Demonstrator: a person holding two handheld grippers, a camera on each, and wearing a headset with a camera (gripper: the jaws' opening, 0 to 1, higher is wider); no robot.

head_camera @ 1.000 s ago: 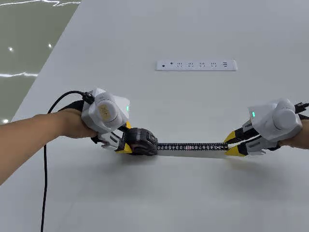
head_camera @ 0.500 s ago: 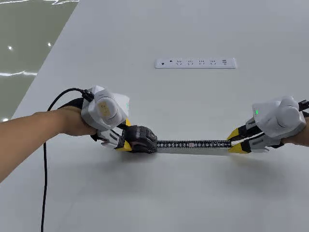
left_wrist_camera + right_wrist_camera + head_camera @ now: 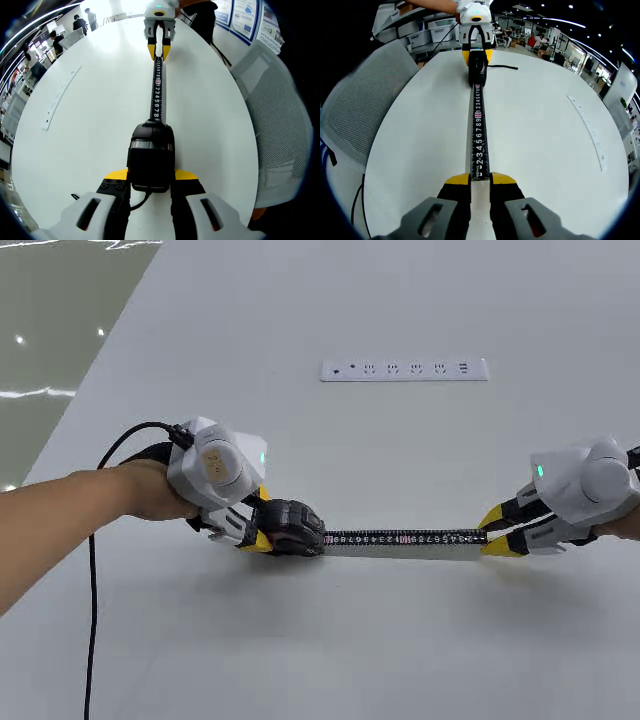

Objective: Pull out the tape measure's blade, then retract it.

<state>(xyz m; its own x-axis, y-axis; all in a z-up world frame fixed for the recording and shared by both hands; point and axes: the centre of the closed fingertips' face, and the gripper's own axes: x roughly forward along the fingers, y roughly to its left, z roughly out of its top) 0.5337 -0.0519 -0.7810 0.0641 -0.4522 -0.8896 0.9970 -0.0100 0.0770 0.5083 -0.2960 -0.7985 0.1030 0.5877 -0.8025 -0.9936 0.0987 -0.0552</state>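
white table (image 3: 400, 300): left gripper (image 3: 262, 524) clamps case (image 3: 292, 528), right gripper (image 3: 492, 532) pinching blade (image 3: 400, 538) has pulled farther.

Your workbench is a wide white table (image 3: 400, 300) with a matte top. A white power strip (image 3: 404, 370) lies flat on it, well beyond your work, with its long side across your view and its sockets facing up. A black cable (image 3: 92, 570) trails over the table's left part to the near edge. To the left of the table you see glossy green floor (image 3: 40, 340). A grey mesh chair (image 3: 280, 110) stands beside the table, and people (image 3: 80, 22) stand far off in the room.
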